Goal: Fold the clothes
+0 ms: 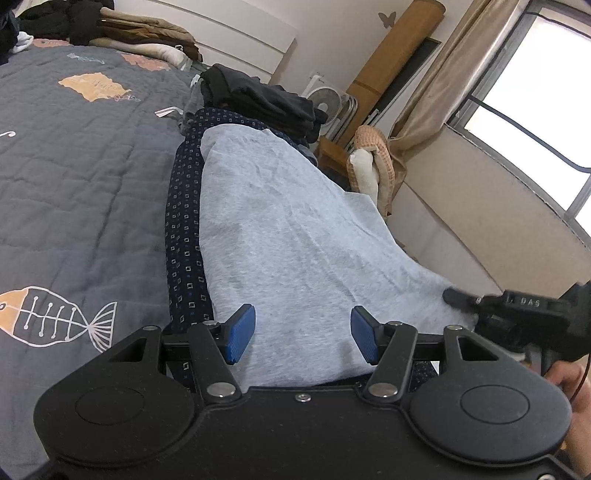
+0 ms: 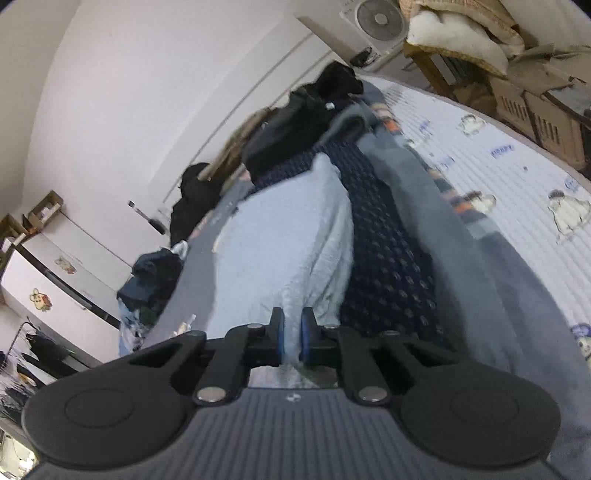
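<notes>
Two grippers work a light grey garment point(image 1: 295, 236) spread over patterned navy cloth point(image 1: 184, 229) on the bed: right gripper point(image 2: 291, 332) pinches its edge, likely to fold, while left gripper point(image 1: 303, 334) hovers spread, holding nothing.

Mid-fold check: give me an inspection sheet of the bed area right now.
Surface: grey fish-print quilt on the bed.
Job's things: light grey garment spread over a navy patterned cloth.
Clutter: black folded stack; dark and tan clothes pile.
Grippers: left gripper open above the garment; right gripper shut on the garment's edge.
Cables: black cable across the window.
Surroundings: fan, curtain.
</notes>
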{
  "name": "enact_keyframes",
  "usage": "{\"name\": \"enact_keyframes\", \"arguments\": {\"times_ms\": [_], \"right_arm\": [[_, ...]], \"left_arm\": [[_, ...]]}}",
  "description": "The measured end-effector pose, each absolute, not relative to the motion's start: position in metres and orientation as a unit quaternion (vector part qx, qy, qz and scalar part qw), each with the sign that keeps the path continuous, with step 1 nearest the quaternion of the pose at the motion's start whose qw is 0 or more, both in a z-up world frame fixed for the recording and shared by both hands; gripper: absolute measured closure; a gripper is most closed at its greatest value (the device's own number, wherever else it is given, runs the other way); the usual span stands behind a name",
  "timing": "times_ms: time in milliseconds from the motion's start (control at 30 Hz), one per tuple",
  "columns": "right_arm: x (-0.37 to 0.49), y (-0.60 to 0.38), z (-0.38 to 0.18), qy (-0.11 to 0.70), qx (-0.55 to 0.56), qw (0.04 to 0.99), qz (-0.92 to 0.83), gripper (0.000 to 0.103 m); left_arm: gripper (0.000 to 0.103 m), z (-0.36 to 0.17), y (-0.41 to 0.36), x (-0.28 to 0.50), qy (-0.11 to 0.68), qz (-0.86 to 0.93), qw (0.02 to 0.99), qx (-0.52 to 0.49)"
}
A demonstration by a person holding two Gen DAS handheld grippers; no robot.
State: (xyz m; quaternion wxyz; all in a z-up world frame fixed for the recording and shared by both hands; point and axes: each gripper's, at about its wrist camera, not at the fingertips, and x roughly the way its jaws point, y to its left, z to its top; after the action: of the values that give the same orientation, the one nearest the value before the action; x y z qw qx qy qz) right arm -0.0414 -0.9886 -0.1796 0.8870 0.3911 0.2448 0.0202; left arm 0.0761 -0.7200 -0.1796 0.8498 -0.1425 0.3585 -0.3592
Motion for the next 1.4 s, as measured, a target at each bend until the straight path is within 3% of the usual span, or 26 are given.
{"name": "enact_keyframes", "arguments": {"times_ms": [167,300,467,733,900,1133,1200,1267,1333,1400], "right_arm": [[-0.027,-0.968,-0.178,0.299,0.232,0.926,-0.011,0.094],[-0.043,-0.972,-0.182,0.289,0.277,0.916,-0.012,0.090],[-0.065,-0.966,-0.165,0.282,0.268,0.921,0.010,0.056],[-0.089,-0.955,-0.175,0.284,0.279,0.917,0.012,0.051],[-0.098,-0.954,-0.188,0.274,0.252,0.928,0.000,0.051],[-0.077,-0.985,-0.208,0.245,0.367,0.897,-0.015,0.052],[-0.073,-0.992,-0.214,0.244,0.399,0.884,-0.010,0.059],[-0.071,-0.996,-0.217,0.239,0.423,0.874,-0.007,0.083],[-0.071,-0.998,-0.217,0.238,0.429,0.871,-0.007,0.089],[-0.071,-0.998,-0.216,0.236,0.431,0.871,-0.005,0.090]], "left_arm": [[0.046,-0.182,-0.723,0.076,0.361,-0.359,0.850,-0.130],[0.046,-0.178,-0.725,0.071,0.351,-0.368,0.855,-0.105],[0.037,-0.175,-0.734,0.062,0.348,-0.395,0.847,-0.072],[0.037,-0.168,-0.747,0.038,0.310,-0.433,0.846,-0.034],[0.037,-0.169,-0.767,0.019,0.289,-0.437,0.852,0.012],[0.037,-0.169,-0.810,-0.021,0.227,-0.432,0.864,0.122],[0.037,-0.173,-0.824,-0.030,0.209,-0.422,0.868,0.160],[0.037,-0.178,-0.840,-0.037,0.189,-0.410,0.869,0.204],[0.037,-0.184,-0.853,-0.043,0.168,-0.402,0.867,0.241],[0.037,-0.190,-0.863,-0.051,0.147,-0.400,0.863,0.272]]}}
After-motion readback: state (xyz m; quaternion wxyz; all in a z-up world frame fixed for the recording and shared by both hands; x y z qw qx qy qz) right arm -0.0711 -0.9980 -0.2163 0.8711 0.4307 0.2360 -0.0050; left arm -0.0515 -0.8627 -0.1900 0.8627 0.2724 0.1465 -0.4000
